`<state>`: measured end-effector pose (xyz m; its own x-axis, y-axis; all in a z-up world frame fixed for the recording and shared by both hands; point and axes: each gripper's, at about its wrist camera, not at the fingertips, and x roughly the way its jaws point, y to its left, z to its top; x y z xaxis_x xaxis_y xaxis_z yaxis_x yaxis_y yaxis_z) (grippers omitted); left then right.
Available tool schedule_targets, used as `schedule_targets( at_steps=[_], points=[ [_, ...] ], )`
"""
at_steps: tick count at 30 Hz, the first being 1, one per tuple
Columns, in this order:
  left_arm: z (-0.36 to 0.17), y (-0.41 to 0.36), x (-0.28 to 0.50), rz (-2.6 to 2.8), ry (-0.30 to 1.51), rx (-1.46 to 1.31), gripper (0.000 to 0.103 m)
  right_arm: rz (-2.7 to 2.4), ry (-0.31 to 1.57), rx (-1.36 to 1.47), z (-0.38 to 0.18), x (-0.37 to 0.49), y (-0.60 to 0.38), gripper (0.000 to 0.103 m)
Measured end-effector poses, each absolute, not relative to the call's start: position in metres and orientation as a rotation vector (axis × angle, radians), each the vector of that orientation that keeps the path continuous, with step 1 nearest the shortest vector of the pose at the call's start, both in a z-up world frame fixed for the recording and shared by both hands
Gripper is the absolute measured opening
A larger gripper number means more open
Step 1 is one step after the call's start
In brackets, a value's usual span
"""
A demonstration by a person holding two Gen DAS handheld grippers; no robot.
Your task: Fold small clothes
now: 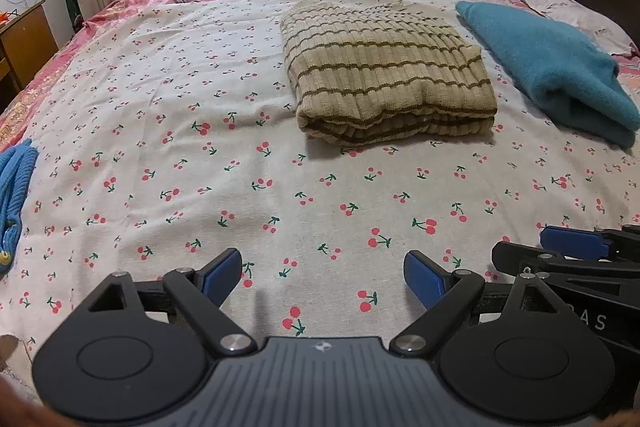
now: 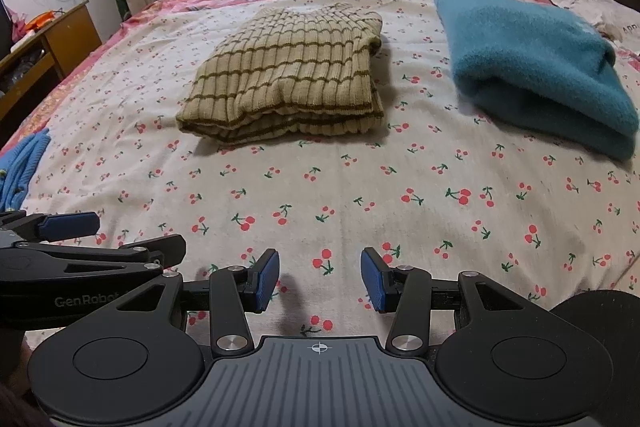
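Folded striped sweater (image 1: 386,67) lies beyond both tongs (spread).

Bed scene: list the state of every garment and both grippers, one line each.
striped beige sweater: folded, lying flat mid-bed.
teal sweater: folded, lying right of the striped one, apart from it.
blue knit garment: unfolded, bunched at the bed's left edge, mostly out of view.
left gripper: open, fingers hold nothing, above the cherry-print sheet.
right gripper: open, fingers hold nothing.
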<state>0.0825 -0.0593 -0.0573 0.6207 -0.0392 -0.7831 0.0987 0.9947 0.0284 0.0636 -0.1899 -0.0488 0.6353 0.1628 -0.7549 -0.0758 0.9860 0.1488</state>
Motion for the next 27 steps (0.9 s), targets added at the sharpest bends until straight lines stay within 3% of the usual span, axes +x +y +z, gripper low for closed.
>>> schedule_targets(
  at_steps=[27],
  points=[
    [-0.0576, -0.0586, 0.0802, -0.078, 0.898, 0.063, 0.093, 0.136, 0.877, 0.109, -0.0508, 0.0613, -0.1899, 0.045]
  ],
)
